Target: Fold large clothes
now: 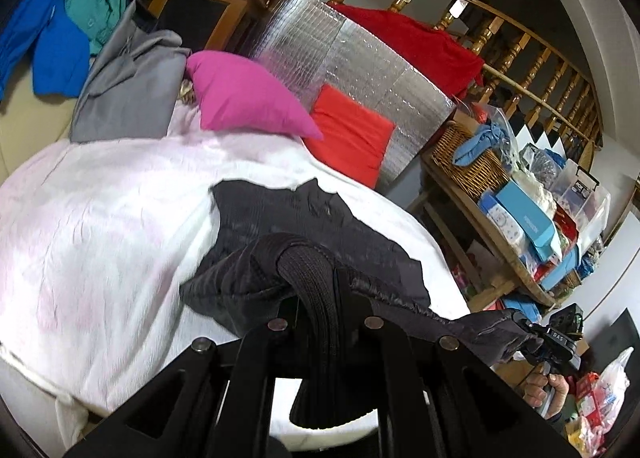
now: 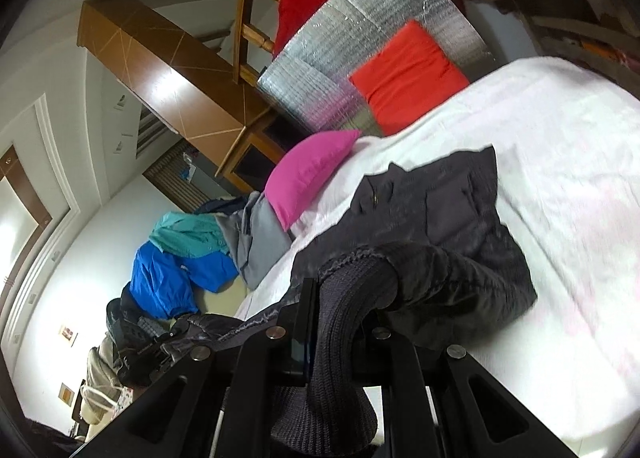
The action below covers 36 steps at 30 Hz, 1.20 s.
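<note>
My left claw (image 1: pixel 316 278) clamped on ribbed knit hem of dark quilted puffer jacket (image 1: pixel 320 226); right claw (image 2: pixel 344 298) clamped on same hem further along. Jacket body lies on white bedspread (image 1: pixel 100 218), near edge lifted between claws. I judge: fold-over step. Keep both claws level, hem taut, carry edge toward pink pillow (image 1: pixel 244 94), lay flat before letting go. Slack risks crooked fold.
</note>
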Each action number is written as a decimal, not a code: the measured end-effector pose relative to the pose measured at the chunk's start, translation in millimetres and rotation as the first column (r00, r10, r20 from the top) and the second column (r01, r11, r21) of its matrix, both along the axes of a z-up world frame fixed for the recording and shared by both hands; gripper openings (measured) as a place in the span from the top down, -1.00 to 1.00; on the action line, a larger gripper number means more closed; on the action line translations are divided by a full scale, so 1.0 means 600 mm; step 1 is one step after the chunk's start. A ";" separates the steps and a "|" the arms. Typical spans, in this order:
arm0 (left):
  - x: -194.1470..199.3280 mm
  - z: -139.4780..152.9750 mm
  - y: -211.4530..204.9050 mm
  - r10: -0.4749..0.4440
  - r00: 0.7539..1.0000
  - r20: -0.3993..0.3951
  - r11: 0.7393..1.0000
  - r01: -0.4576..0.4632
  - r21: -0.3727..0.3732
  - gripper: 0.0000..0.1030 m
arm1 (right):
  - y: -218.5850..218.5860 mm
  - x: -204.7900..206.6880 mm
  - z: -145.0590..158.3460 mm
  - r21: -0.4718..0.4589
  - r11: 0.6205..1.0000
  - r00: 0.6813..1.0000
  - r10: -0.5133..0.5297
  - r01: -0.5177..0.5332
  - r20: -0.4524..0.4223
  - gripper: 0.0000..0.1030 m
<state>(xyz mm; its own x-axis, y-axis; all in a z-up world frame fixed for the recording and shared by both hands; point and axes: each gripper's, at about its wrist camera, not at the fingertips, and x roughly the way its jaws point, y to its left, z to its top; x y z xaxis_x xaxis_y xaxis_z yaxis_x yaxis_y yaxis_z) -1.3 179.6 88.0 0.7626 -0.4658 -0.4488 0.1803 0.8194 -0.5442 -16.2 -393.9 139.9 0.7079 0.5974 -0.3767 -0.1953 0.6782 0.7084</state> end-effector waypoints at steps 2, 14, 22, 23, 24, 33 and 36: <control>0.019 0.008 -0.002 0.003 1.000 0.012 1.000 -0.003 0.001 0.83 | -0.002 0.019 0.006 0.000 1.000 1.000 -0.008 0.008 0.009 0.78; 0.150 0.061 -0.018 0.010 0.995 0.096 0.998 -0.016 0.056 0.83 | -0.005 0.159 0.057 -0.025 0.998 0.996 -0.053 0.055 0.076 0.78; 0.296 0.063 -0.030 0.037 0.994 0.101 0.996 -0.046 0.081 0.83 | 0.003 0.317 0.070 -0.067 0.993 0.993 -0.092 0.098 0.077 0.78; 0.316 0.058 -0.033 0.042 0.995 0.096 0.995 -0.050 0.089 0.83 | 0.003 0.343 0.064 -0.070 0.992 0.993 -0.102 0.106 0.067 0.78; 0.339 0.051 -0.036 0.046 0.995 0.084 0.994 -0.054 0.095 0.83 | 0.002 0.363 0.057 -0.069 0.991 0.992 -0.109 0.113 0.056 0.78; 0.512 -0.041 -0.064 0.077 0.995 -0.060 0.985 -0.067 0.159 0.83 | 0.000 0.536 -0.042 -0.126 0.980 0.983 -0.163 0.152 -0.079 0.78; 0.554 -0.082 -0.073 0.093 0.989 -0.119 0.982 -0.071 0.176 0.83 | -0.001 0.579 -0.090 -0.151 0.976 0.974 -0.176 0.155 -0.141 0.78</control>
<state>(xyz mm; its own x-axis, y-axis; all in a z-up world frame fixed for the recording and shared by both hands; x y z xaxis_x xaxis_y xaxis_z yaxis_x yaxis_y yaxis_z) 331.2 135.5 38.8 0.7272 -0.3127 -0.6110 0.0478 0.9111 -0.4094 331.4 -394.7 86.1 0.7200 0.4112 -0.5590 0.0314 0.7854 0.6182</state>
